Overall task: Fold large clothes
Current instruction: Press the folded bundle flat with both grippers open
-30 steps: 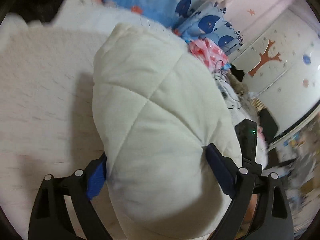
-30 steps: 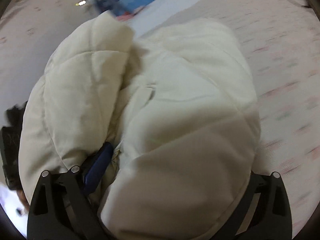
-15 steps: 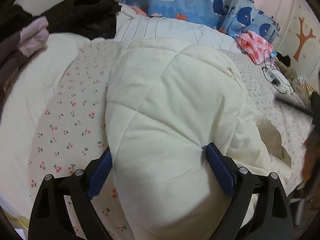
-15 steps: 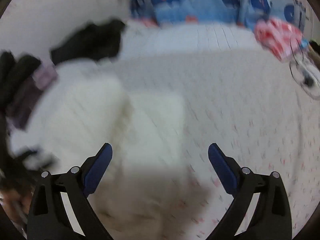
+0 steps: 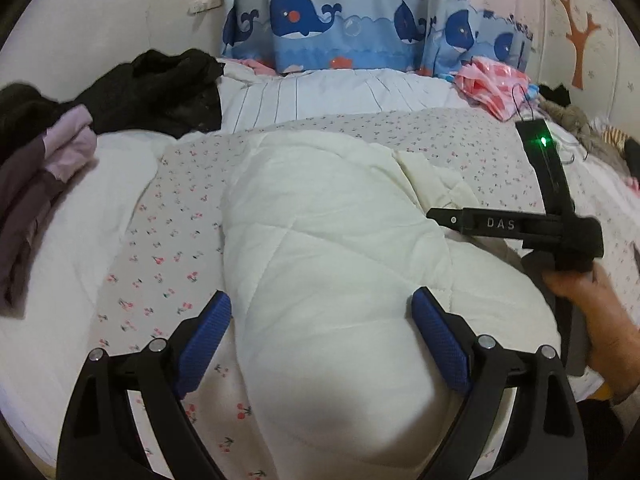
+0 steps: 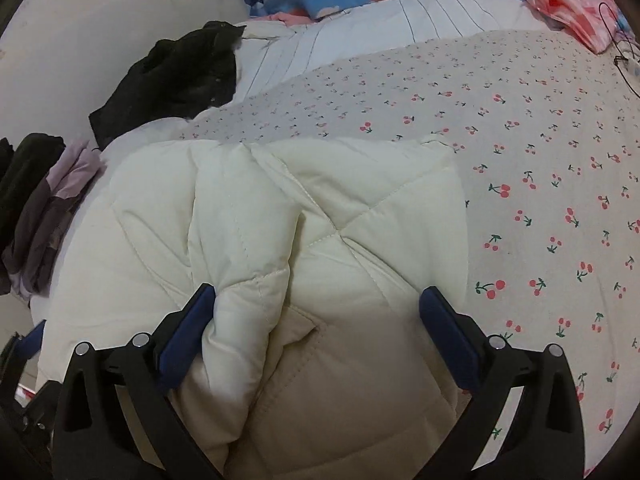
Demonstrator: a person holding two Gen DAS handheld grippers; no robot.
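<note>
A folded cream quilted jacket (image 5: 332, 240) lies on the cherry-print sheet (image 5: 168, 232). My left gripper (image 5: 320, 320) holds its near end: the right pad digs into the padding and the left pad meets its edge, with the jaws very wide. In the right wrist view the same jacket (image 6: 360, 208) runs between the spread jaws of my right gripper (image 6: 316, 312). Its left pad touches a rolled fold (image 6: 248, 320), and its right pad stands over the cloth without squeezing it. A hand (image 5: 580, 292) holds the right tool's black housing (image 5: 520, 226) beside the jacket.
A black garment (image 5: 160, 88) and a pile of purple and dark clothes (image 5: 48, 168) lie at the left. A pink plastic bag (image 5: 492, 84) and a cable (image 6: 624, 60) sit far right. Whale-print fabric (image 5: 320, 20) and a wall close off the back.
The left view swung from the room's right side to face the whale fabric, and the jacket now rests on the sheet. The right gripper let go, swung away, then came back around the jacket.
</note>
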